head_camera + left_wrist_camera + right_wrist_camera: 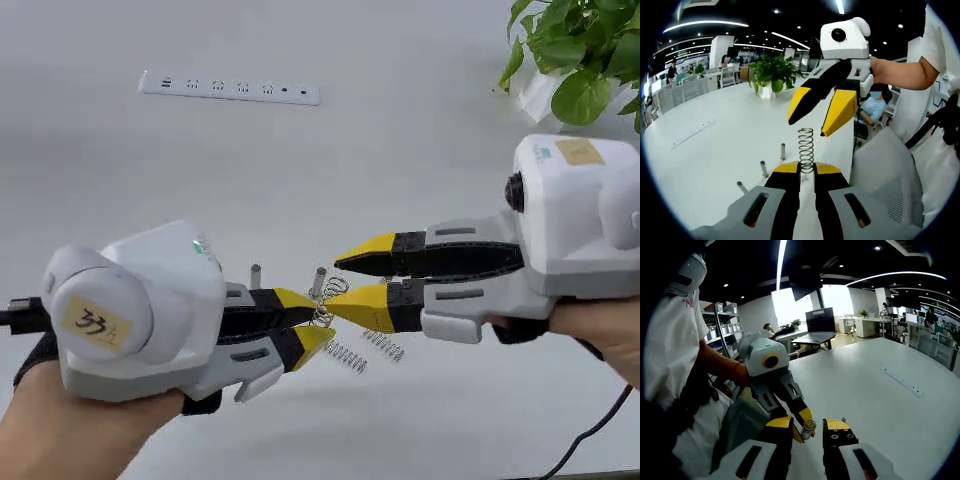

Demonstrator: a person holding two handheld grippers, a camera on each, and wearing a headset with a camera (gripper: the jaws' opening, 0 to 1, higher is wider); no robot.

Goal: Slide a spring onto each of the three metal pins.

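The left tool [806, 169] pinches an upright spring [806, 146]. The right tool [808, 128], spread, flanks its free end, perhaps touching.

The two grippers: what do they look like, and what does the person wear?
Both grippers have bulky white-grey housings and black jaws with yellow tips. The left gripper carries a yellow sticker handwritten 33; the right gripper a tan label. A black cable trails from the right one. The person wears a white short-sleeved shirt.
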